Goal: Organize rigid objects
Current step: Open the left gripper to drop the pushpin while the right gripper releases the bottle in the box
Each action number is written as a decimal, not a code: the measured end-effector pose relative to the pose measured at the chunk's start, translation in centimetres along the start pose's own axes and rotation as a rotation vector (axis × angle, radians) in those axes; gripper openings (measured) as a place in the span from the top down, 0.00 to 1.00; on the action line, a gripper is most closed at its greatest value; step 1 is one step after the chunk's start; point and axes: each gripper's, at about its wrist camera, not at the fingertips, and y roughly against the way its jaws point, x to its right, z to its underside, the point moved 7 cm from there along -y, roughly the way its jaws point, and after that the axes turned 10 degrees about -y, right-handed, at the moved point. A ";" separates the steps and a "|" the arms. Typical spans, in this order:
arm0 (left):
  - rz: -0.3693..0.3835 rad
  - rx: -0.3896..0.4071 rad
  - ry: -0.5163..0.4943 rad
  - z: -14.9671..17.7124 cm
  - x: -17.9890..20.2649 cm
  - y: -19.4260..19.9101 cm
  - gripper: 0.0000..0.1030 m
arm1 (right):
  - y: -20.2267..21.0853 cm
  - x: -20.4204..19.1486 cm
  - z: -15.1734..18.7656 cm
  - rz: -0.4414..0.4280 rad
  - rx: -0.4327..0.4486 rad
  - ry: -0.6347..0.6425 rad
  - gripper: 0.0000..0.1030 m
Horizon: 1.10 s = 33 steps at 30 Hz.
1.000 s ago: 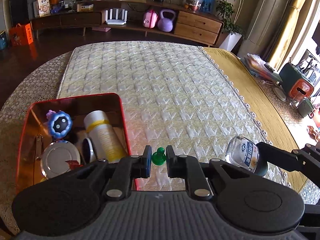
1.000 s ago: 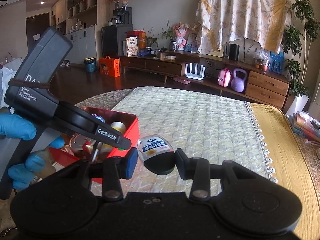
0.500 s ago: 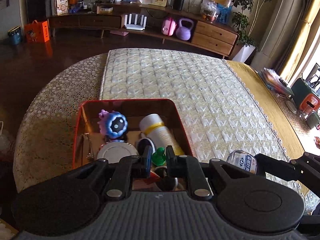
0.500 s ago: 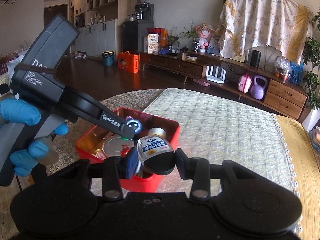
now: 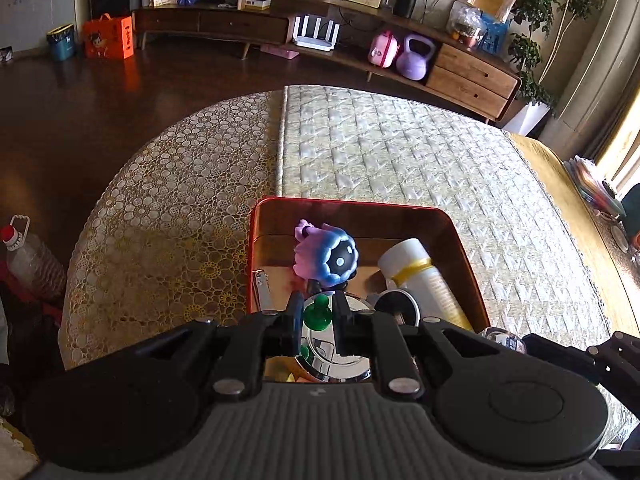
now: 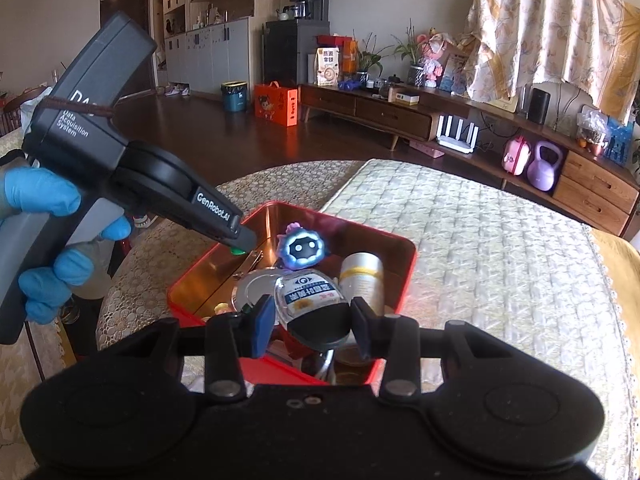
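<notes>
Two wrist views, left to right. Only the right view shows the blue-gloved hand [image 6: 44,236] gripping the left claw's [image 5: 317,316] handle, angled down over the red tin [image 6: 404,276]; the left view alone shows a nail clipper [image 5: 262,290] on the tin's floor. The left claw is clenched on a small green pawn-shaped peg [image 5: 318,314] above the tin. The right claw [image 6: 312,326] grasps a clear, black-capped bottle [image 6: 310,300] over the tin's near edge. The tin sits on the desk [image 5: 168,216], holding a blue-purple figurine [image 5: 334,254].
</notes>
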 end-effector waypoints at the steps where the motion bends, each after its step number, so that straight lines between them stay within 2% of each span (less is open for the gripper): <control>1: 0.001 -0.004 -0.001 -0.1 -0.2 -0.3 0.86 | -0.4 -0.2 0.1 -0.007 -0.009 -0.006 0.61; 7: 0.000 -0.024 0.007 -0.3 -0.8 -2.3 0.86 | -2.9 -1.0 0.7 -0.027 -0.044 -0.016 0.61; 18: -0.049 -0.033 -0.041 -0.6 -0.6 -4.9 0.86 | -5.5 -1.3 0.9 -0.013 -0.064 0.001 0.61; 33: -0.073 -0.018 -0.107 -0.5 0.9 -5.9 0.86 | -5.5 -0.8 1.3 0.001 -0.077 -0.039 0.60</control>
